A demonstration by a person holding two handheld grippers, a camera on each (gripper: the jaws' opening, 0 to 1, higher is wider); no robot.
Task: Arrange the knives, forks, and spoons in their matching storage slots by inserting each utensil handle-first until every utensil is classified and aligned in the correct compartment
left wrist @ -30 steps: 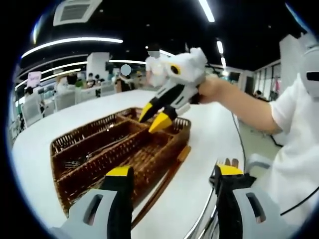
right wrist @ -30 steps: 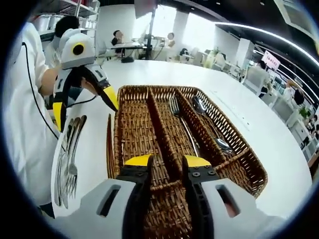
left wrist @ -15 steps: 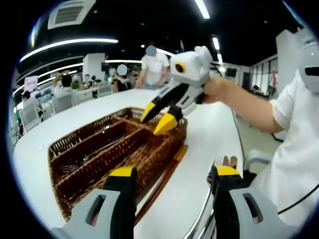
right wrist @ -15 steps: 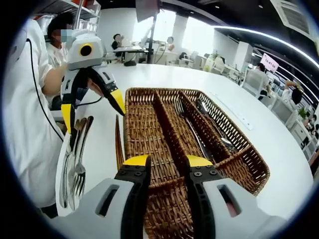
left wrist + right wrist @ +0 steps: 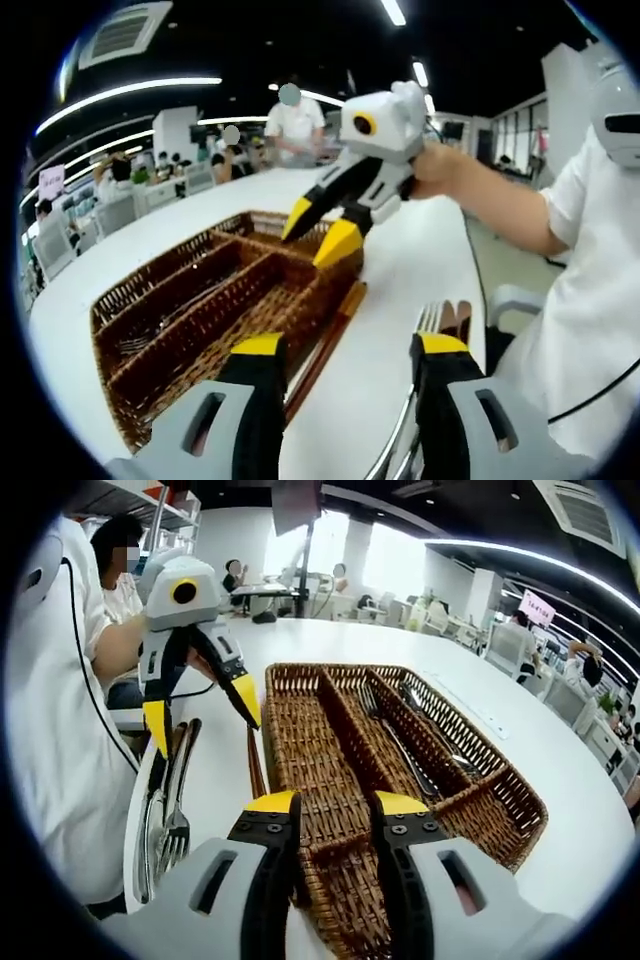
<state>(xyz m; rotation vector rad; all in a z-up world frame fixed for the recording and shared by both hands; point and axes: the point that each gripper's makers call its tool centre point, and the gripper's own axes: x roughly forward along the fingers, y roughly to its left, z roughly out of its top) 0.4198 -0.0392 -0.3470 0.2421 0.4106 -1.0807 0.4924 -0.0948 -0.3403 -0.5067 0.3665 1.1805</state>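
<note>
A brown wicker basket (image 5: 492,776) with three long slots lies on the white table. A fork (image 5: 388,735) lies in its middle slot and a spoon (image 5: 432,735) in the far slot; the near slot looks bare. Loose forks and spoons (image 5: 168,810) rest on a white tray (image 5: 133,830) at the table edge. My left gripper (image 5: 200,712) hovers open above that tray. Its own jaws (image 5: 349,345) hold nothing, and fork tines (image 5: 430,318) show just past them. My right gripper (image 5: 336,803) is open over the basket's near end (image 5: 150,275), seen also from the left gripper view (image 5: 318,230).
A thin brown strip (image 5: 255,775) lies on the table along the basket's side. A person in a white shirt (image 5: 55,730) stands at the table edge by the tray. Other people and tables fill the room behind. The white table (image 5: 560,770) stretches beyond the basket.
Both views have shifted with the hands. The left gripper has come lower toward the tray of loose utensils, and the right gripper has drawn back slightly toward the basket's near end. Nothing was grasped.
</note>
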